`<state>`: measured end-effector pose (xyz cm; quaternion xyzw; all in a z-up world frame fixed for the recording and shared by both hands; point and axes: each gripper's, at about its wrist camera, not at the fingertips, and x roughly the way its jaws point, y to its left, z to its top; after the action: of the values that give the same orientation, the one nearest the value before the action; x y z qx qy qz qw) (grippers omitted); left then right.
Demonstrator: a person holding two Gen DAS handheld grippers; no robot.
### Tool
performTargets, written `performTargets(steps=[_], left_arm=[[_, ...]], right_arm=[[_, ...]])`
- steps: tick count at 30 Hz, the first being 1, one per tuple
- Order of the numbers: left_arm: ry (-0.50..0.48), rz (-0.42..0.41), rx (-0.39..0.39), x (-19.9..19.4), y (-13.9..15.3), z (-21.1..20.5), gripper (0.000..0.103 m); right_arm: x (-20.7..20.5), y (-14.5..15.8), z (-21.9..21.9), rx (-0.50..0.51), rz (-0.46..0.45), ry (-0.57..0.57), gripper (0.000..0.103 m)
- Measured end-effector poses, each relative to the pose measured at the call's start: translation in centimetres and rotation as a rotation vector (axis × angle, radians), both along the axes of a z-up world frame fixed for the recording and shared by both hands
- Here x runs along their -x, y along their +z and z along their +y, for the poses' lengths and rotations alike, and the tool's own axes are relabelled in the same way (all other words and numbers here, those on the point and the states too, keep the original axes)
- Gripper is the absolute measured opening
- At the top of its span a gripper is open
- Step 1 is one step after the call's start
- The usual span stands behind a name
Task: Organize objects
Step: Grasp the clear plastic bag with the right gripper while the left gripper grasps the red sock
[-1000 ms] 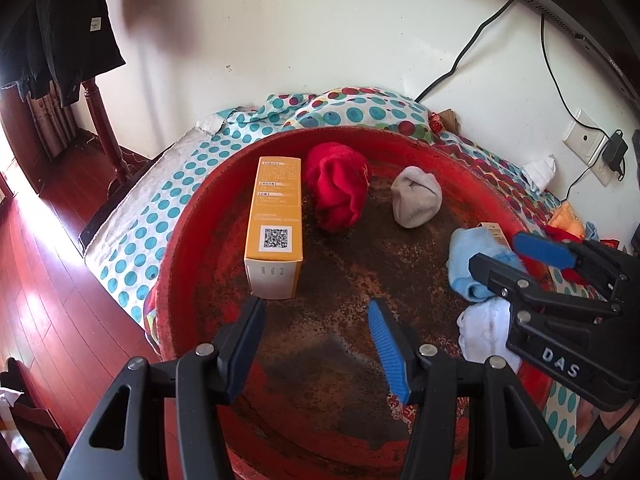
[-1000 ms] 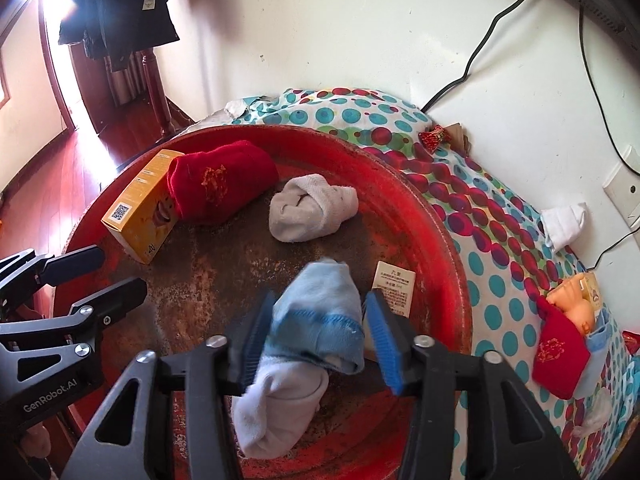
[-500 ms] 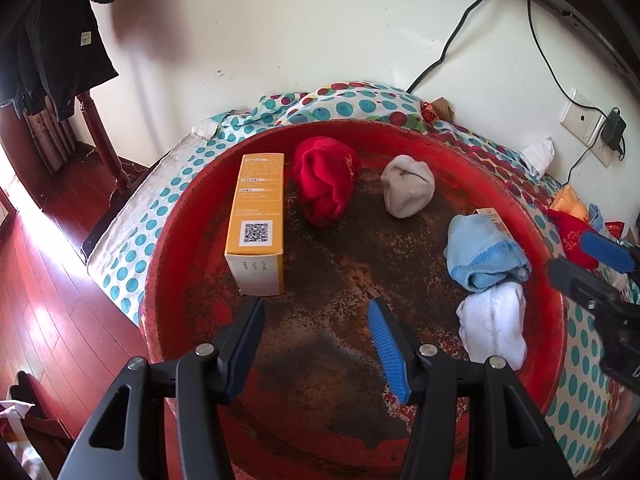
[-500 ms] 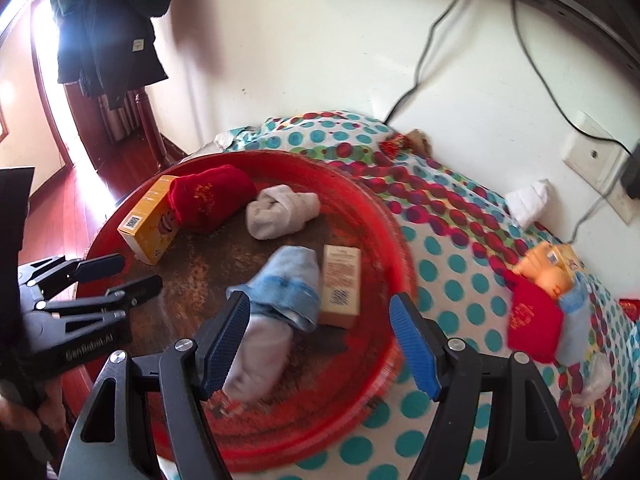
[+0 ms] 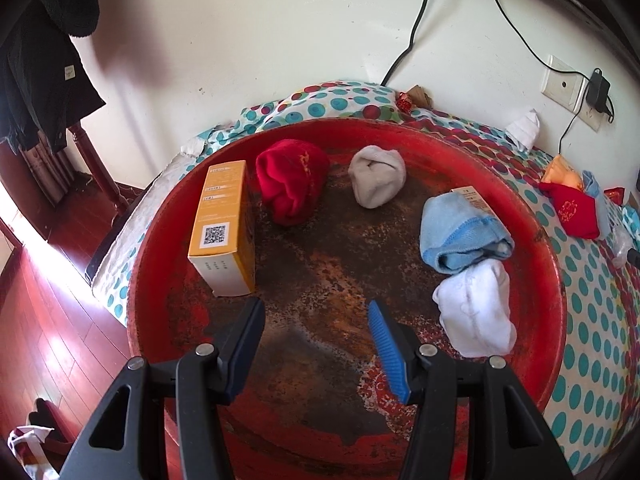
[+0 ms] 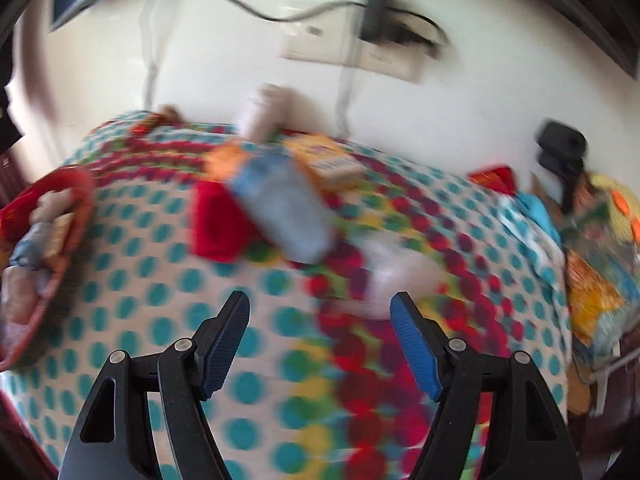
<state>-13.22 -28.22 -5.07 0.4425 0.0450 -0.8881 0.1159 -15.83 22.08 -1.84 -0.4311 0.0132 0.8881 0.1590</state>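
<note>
Red tray [image 5: 552, 264]: painted metal, floor rusted rough and flaking. Orange box [image 5: 224, 228] at 9 o'clock: smooth matt card. Red sock [image 5: 292, 184], grey sock [image 5: 376, 180], blue sock [image 5: 460, 232], white sock [image 5: 476, 312]: soft knit. Dotted cloth [image 6: 160, 320]: woven, matt. Floor [image 5: 52, 344]: glossy wood.

In the red basin [image 5: 536, 240]: an orange box [image 5: 224, 224] upright at left, red sock [image 5: 292, 188], grey sock [image 5: 376, 180], blue sock [image 5: 460, 232] touching a white sock [image 5: 476, 312].
</note>
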Motion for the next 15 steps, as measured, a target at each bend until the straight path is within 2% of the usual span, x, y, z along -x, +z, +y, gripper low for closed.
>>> performTargets(steps=[5,9,12,14,15], left_arm=[[-0.040,0.014,0.055,-0.1,0.1,1.4,0.055],[-0.091,0.063,0.074,-0.4,0.4,2.6,0.055],[-0.107,0.060,0.070,-0.3,0.4,3.5,0.055],[-0.127,0.047,0.070,-0.2,0.8,4.4,0.055],[-0.135,0.048,0.075,-0.2,1.1,4.8,0.055]], right_arm=[[0.5,-2.1,4.4,0.040,-0.027,-0.048,0.071],[1.7,-2.9,5.1,0.047,-0.023,-0.032,0.071],[2.8,-3.5,5.4,0.053,-0.024,-0.032,0.071],[3.1,-3.8,5.7,0.071,-0.007,-0.031,0.065],[3.1,-3.9,5.7,0.078,-0.002,-0.028,0.056]])
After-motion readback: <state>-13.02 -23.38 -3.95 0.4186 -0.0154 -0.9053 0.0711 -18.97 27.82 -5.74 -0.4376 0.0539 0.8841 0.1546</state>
